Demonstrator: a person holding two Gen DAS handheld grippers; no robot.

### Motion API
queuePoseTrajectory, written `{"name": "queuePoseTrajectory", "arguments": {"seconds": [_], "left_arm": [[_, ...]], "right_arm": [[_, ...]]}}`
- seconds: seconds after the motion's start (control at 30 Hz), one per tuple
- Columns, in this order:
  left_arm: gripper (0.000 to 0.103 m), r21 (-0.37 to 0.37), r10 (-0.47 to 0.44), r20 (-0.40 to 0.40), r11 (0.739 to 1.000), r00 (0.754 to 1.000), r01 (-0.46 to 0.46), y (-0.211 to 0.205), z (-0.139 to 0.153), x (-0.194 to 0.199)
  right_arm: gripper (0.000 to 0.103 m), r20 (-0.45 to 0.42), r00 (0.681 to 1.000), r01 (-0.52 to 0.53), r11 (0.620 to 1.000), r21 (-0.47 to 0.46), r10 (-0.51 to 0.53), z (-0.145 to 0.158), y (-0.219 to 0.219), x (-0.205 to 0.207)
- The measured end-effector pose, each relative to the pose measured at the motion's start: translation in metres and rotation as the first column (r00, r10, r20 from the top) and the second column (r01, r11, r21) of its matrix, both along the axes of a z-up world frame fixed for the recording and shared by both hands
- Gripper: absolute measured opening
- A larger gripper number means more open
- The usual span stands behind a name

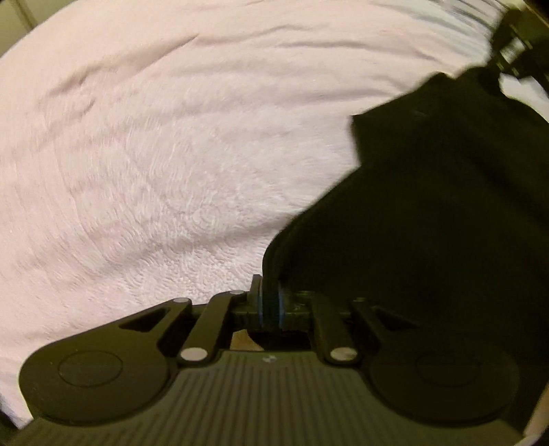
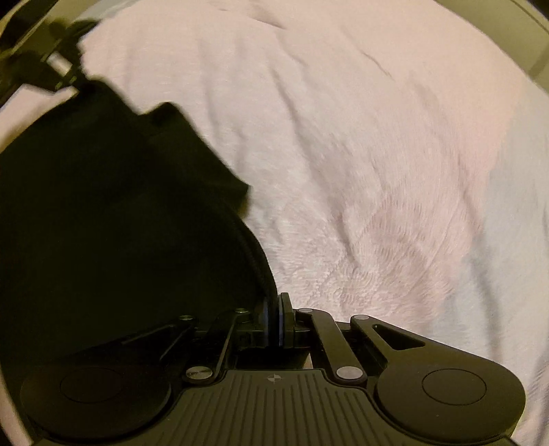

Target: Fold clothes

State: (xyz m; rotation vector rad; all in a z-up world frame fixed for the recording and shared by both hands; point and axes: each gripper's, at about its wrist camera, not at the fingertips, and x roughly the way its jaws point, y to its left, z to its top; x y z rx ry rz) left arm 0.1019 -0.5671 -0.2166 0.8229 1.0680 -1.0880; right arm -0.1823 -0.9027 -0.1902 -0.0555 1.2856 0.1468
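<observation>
A black garment hangs stretched between my two grippers above a pale pink fleecy blanket. My left gripper is shut on the garment's ribbed edge. In the right wrist view the same black garment fills the left side, and my right gripper is shut on its ribbed edge. The right gripper shows in the left wrist view at the top right, and the left gripper shows in the right wrist view at the top left. Both views are blurred.
The pink blanket covers the whole surface under both grippers, with shallow wrinkles. A strip of darker floor or wall shows past its far left edge.
</observation>
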Motion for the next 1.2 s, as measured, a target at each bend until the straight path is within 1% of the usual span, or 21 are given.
{"name": "queuePoseTrajectory", "arguments": {"seconds": [0.03, 0.07, 0.1, 0.13, 0.17, 0.2, 0.3, 0.33, 0.4, 0.47, 0.57, 0.67, 0.77, 0.83, 0.97, 1.0, 1.07, 1.1, 1.13, 1.17, 1.2], "left_arm": [[0.011, -0.002, 0.021, 0.001, 1.0, 1.0, -0.021, -0.001, -0.007, 0.001], [0.012, -0.01, 0.05, 0.009, 0.999, 0.999, -0.05, 0.001, -0.007, 0.004], [0.015, -0.021, 0.084, 0.022, 0.996, 0.996, -0.083, 0.006, -0.003, 0.007], [0.022, -0.032, 0.118, 0.033, 0.993, 0.992, -0.117, 0.01, 0.001, 0.01], [0.024, -0.044, 0.152, 0.045, 0.988, 0.987, -0.15, 0.015, 0.005, 0.013], [0.024, -0.056, 0.186, 0.056, 0.982, 0.981, -0.182, 0.019, 0.01, 0.016], [0.023, -0.095, 0.286, 0.086, 0.956, 0.954, -0.278, 0.033, 0.022, 0.025], [0.022, -0.112, 0.322, 0.075, 0.943, 0.944, -0.313, 0.04, 0.029, 0.027], [0.025, -0.147, 0.387, 0.019, 0.913, 0.922, -0.381, 0.057, 0.043, 0.029], [0.03, -0.166, 0.417, -0.057, 0.892, 0.907, -0.421, 0.071, 0.049, 0.021], [0.034, -0.15, 0.424, -0.144, 0.884, 0.894, -0.443, 0.077, 0.039, 0.006], [0.034, -0.098, 0.417, -0.196, 0.892, 0.888, -0.441, 0.072, 0.017, -0.003], [0.035, -0.102, 0.425, -0.227, 0.884, 0.876, -0.456, 0.07, 0.003, -0.004], [0.042, -0.098, 0.439, -0.254, 0.875, 0.862, -0.474, 0.068, -0.005, -0.001], [0.042, -0.082, 0.472, -0.313, 0.851, 0.824, -0.518, 0.067, -0.02, 0.005], [0.042, -0.082, 0.483, -0.332, 0.841, 0.81, -0.535, 0.069, -0.022, 0.007], [0.029, -0.091, 0.494, -0.376, 0.822, 0.784, -0.561, 0.074, -0.023, 0.009], [0.021, -0.099, 0.494, -0.379, 0.819, 0.782, -0.566, 0.076, -0.021, 0.007], [0.014, -0.109, 0.493, -0.37, 0.819, 0.787, -0.564, 0.077, -0.017, 0.005], [0.011, -0.126, 0.488, -0.355, 0.82, 0.797, -0.558, 0.077, -0.011, 0.003], [0.007, -0.146, 0.481, -0.336, 0.823, 0.81, -0.549, 0.077, -0.004, 0.0]], "right_arm": [[0.002, 0.001, 1.0, 0.026, 1.0, 0.016, -0.026, -0.006, -0.003, 0.0], [0.006, 0.011, 0.999, 0.046, 0.999, 0.002, -0.046, -0.009, -0.004, -0.001], [0.021, 0.023, 0.998, 0.065, 0.998, -0.015, -0.065, -0.012, -0.004, -0.002], [0.031, 0.034, 0.996, 0.084, 0.996, -0.032, -0.083, -0.014, -0.005, -0.003], [0.043, 0.053, 0.992, 0.114, 0.992, -0.062, -0.111, -0.012, -0.006, -0.005], [0.044, 0.074, 0.988, 0.145, 0.985, -0.093, -0.139, -0.01, -0.008, -0.007], [0.045, 0.117, 0.959, 0.271, 0.958, -0.094, -0.259, 0.007, -0.021, -0.019], [0.045, 0.135, 0.946, 0.306, 0.95, -0.068, -0.295, 0.015, -0.025, -0.026], [0.046, 0.166, 0.914, 0.376, 0.927, -0.008, -0.369, 0.028, -0.03, -0.045], [0.048, 0.185, 0.875, 0.445, 0.894, 0.054, -0.446, 0.039, -0.03, -0.067], [0.05, 0.18, 0.815, 0.524, 0.833, 0.177, -0.551, 0.045, -0.026, -0.102], [0.051, 0.145, 0.788, 0.553, 0.792, 0.26, -0.598, 0.038, -0.021, -0.125], [0.051, 0.147, 0.771, 0.564, 0.772, 0.293, -0.62, 0.026, -0.025, -0.127], [0.051, 0.146, 0.744, 0.586, 0.742, 0.326, -0.652, 0.019, -0.032, -0.123], [0.051, 0.097, 0.702, 0.625, 0.676, 0.39, -0.706, -0.005, -0.047, -0.106], [0.051, 0.066, 0.692, 0.638, 0.652, 0.41, -0.719, -0.013, -0.051, -0.102], [0.051, 0.028, 0.68, 0.652, 0.621, 0.436, -0.733, -0.023, -0.056, -0.1], [0.051, 0.017, 0.671, 0.66, 0.608, 0.441, -0.741, -0.026, -0.057, -0.099], [0.047, 0.006, 0.663, 0.669, 0.596, 0.445, -0.749, -0.028, -0.058, -0.098], [0.032, -0.005, 0.655, 0.679, 0.586, 0.442, -0.756, -0.026, -0.057, -0.097], [0.02, -0.004, 0.654, 0.683, 0.589, 0.433, -0.756, -0.022, -0.057, -0.096]]}}
